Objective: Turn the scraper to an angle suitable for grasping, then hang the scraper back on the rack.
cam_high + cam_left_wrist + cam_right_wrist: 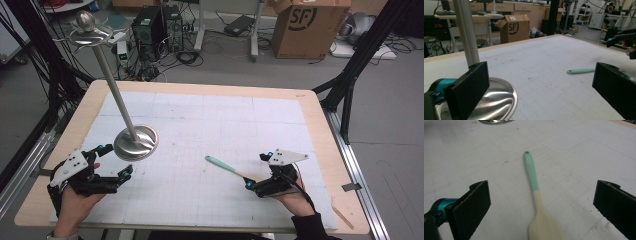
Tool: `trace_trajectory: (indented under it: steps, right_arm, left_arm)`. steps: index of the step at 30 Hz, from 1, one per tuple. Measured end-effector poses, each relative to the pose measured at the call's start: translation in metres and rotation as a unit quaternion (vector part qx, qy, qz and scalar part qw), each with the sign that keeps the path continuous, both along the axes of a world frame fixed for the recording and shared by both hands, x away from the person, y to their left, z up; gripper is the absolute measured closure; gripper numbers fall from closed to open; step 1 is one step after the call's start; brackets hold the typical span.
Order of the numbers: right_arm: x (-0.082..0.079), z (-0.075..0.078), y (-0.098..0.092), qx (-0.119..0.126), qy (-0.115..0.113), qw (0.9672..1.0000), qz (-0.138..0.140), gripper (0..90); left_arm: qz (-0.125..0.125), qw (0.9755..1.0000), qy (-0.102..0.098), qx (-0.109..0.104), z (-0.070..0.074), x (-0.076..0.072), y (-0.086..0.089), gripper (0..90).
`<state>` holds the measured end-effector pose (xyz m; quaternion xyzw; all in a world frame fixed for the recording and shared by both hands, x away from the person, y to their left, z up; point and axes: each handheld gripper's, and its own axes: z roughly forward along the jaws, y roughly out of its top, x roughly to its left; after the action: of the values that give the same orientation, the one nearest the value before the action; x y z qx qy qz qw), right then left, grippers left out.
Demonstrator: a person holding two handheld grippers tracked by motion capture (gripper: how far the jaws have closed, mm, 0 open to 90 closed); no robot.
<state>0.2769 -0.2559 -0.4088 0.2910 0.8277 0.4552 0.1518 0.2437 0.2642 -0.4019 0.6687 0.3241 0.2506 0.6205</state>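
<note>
Running off the bottom edge, the spatula [535, 195] had its blade cut short; it lay flat on the table [210, 125] between the right gripper [541, 202]'s wide-open jaws, untouched.

A light wooden table [310, 107] carries a white gridded mat [210, 125]. Beyond its far edge, the grey floor holds a cardboard box [311, 27] at upper right, two black computer towers [157, 25] amid tangled cables [187, 56] at upper centre, and the white legs of a desk [254, 35]. Black frame struts [357, 60] rise at right, and an aluminium rail [361, 185] runs along the table's right side.
</note>
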Motion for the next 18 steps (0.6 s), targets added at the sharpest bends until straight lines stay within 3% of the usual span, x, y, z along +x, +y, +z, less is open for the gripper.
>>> trace_trajectory:
  steps: [10, 18]
  right_arm:
    - [0.013, 0.003, 0.004, -0.052, 0.03, 0.9981, 0.013, 0.1]
    - [0.031, 0.002, 0.016, -0.103, 0.088, 0.9907, 0.014, 4.4]
  left_arm:
    - [-0.004, 1.0, 0.004, 0.0, -0.001, 0.0, -0.001, 1.7]
    - [-0.004, 1.0, 0.006, -0.001, -0.001, 0.0, 0.0, 1.7]
